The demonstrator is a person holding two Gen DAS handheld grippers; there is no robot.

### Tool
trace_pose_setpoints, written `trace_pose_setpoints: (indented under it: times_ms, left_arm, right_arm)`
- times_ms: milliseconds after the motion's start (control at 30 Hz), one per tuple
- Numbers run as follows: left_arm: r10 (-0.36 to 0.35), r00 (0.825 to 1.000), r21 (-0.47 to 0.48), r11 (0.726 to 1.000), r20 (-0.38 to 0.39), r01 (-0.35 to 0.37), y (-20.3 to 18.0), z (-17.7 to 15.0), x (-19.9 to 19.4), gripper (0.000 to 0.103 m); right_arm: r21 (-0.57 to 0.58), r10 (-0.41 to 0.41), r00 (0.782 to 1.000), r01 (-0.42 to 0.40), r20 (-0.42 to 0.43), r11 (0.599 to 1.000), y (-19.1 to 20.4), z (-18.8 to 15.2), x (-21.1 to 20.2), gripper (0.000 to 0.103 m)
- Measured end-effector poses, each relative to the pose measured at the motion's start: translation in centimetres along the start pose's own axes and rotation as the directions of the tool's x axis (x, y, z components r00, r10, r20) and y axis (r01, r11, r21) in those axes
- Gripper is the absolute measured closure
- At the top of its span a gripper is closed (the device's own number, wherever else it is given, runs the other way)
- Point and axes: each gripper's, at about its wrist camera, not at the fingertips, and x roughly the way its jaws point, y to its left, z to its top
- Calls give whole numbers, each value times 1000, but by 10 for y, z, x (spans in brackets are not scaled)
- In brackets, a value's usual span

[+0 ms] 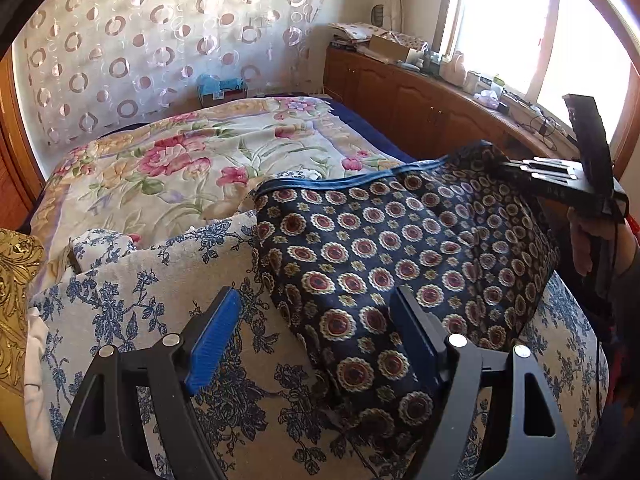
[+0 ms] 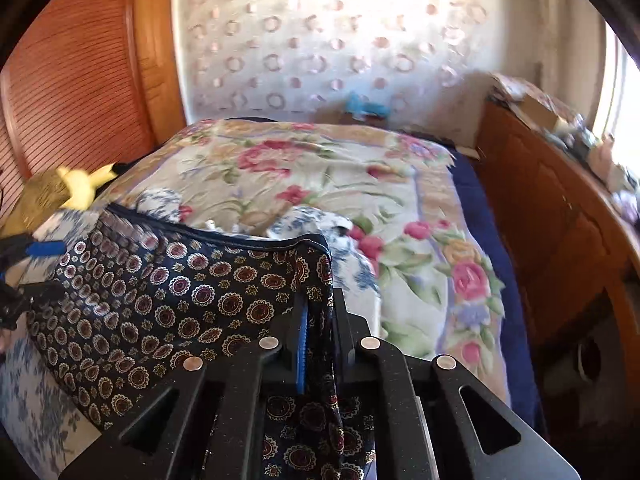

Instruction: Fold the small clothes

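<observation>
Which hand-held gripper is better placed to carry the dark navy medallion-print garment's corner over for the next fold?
Right. The right hand-held gripper is already shut on the dark navy medallion-print garment; the left hand-held gripper stands open, pressing no cloth.

Floral bedspread (image 1: 192,160), circle-patterned curtain (image 1: 160,40), wooden cabinet (image 1: 420,108) under cluttered windowsill, blue-flowered cloth (image 1: 132,304).

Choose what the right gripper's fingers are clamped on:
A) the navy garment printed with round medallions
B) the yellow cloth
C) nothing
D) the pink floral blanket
A: in the right wrist view, the right gripper has its fingers shut on an edge of the navy garment printed with round medallions.
</observation>
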Motion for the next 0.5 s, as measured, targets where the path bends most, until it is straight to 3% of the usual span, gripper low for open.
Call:
trace_pose_setpoints:
  times_ms: [67,133,233,300,333,500]
  left_arm:
    - [-16,1000,-23,1000,-21,16,5,3,8,25]
    - [-33,999,-46,998,-39,31,11,3,14,25]
    - [-69,996,-81,995,-51,65,16,1,20,26]
    - [-119,991,-121,986,-61,111,19,1,23,43]
    - [-148,987,-138,981,-71,137,20,2,26,44]
    - [-120,990,-136,985,-73,109,14,7,30,44]
  right_arm:
    - [0,-16,1000,16,-19,1000,0,-4,1,87]
    - [7,-37,999,37,-23,999,2,-7,-4,69]
    - [46,-37,999,37,8,998,0,-13,-23,53]
    - [82,-30,999,29,22,996,5,-18,-30,43]
    - [102,-24,1000,22,17,995,8,-22,-32,38]
    - [173,7,999,0,-35,985,-3,-45,-38,37]
